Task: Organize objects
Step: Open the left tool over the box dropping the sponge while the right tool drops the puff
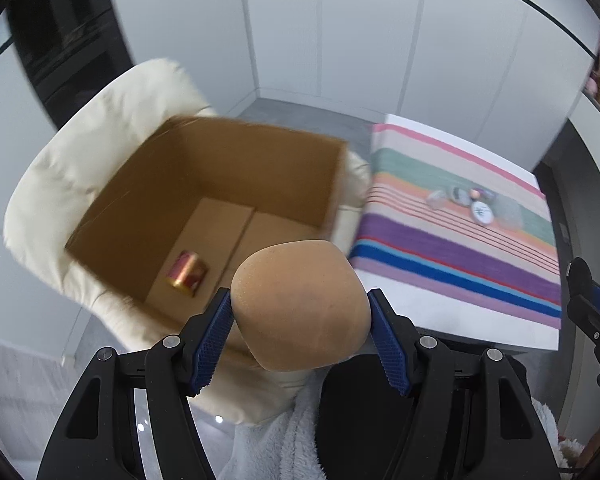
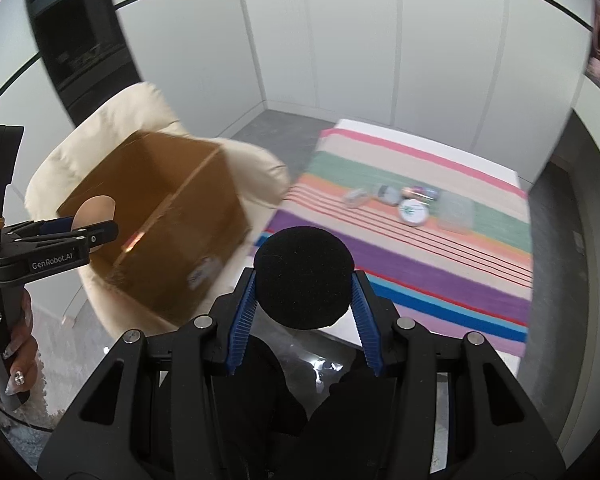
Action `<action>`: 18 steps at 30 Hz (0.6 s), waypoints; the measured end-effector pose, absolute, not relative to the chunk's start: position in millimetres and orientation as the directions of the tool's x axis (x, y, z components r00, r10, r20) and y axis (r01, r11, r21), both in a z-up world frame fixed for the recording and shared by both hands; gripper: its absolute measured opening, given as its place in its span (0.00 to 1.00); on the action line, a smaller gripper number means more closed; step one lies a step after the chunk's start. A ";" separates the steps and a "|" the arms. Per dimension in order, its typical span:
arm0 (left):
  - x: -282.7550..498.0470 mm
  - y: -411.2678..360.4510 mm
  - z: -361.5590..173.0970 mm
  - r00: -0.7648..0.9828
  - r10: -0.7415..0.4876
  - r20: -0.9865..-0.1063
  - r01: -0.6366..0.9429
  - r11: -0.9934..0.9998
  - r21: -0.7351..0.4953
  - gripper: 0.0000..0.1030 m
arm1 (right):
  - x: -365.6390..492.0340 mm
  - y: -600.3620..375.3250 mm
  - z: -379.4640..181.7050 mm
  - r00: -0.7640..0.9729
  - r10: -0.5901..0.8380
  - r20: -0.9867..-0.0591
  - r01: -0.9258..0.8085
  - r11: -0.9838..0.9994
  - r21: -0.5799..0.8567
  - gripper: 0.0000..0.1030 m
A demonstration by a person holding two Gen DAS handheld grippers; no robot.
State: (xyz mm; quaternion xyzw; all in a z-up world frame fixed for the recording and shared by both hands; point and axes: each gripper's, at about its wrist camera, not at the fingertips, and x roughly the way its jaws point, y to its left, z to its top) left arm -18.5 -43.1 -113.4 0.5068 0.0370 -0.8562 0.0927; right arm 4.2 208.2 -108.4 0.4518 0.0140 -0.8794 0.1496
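Observation:
My left gripper [image 1: 300, 312] is shut on a tan sponge puff [image 1: 300, 304], held just over the near rim of an open cardboard box [image 1: 228, 184]. A red and gold can [image 1: 187, 274] lies on the box floor. My right gripper [image 2: 303, 280] is shut on a black sponge puff [image 2: 303, 276], above the near edge of a striped cloth [image 2: 420, 248]. In the right wrist view the left gripper [image 2: 96, 226] shows at the left with the tan puff [image 2: 94, 210] in it, beside the box [image 2: 168, 216]. Several small jars and a round white tin [image 2: 412, 211] lie on the cloth.
The box rests on a cream cushioned chair [image 1: 92, 152]. The striped cloth [image 1: 460, 232] covers a table to the right of the chair. White cabinet doors stand behind. A hand [image 2: 16, 352] with long decorated nails holds the left gripper's handle. A fluffy white fabric [image 1: 276, 440] lies below.

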 end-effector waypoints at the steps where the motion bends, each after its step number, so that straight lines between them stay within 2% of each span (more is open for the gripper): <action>1: -14.3 -54.4 -114.3 -0.465 -0.132 -0.876 0.220 -0.975 0.030 0.67 | 2.8 197.3 -109.9 -0.539 -0.263 -0.800 0.297 -0.948 0.112 0.47; 11: 10.8 -132.6 -116.6 -0.442 -0.184 -0.878 0.379 -0.926 0.003 0.67 | -6.8 85.5 -124.2 -0.444 -0.360 -0.821 0.501 -0.859 0.106 0.47; 18: -3.0 -163.0 -126.1 -0.417 -0.184 -0.890 0.423 -0.906 -0.012 0.67 | -20.1 12.8 -135.8 -0.388 -0.387 -0.836 0.602 -0.793 0.088 0.47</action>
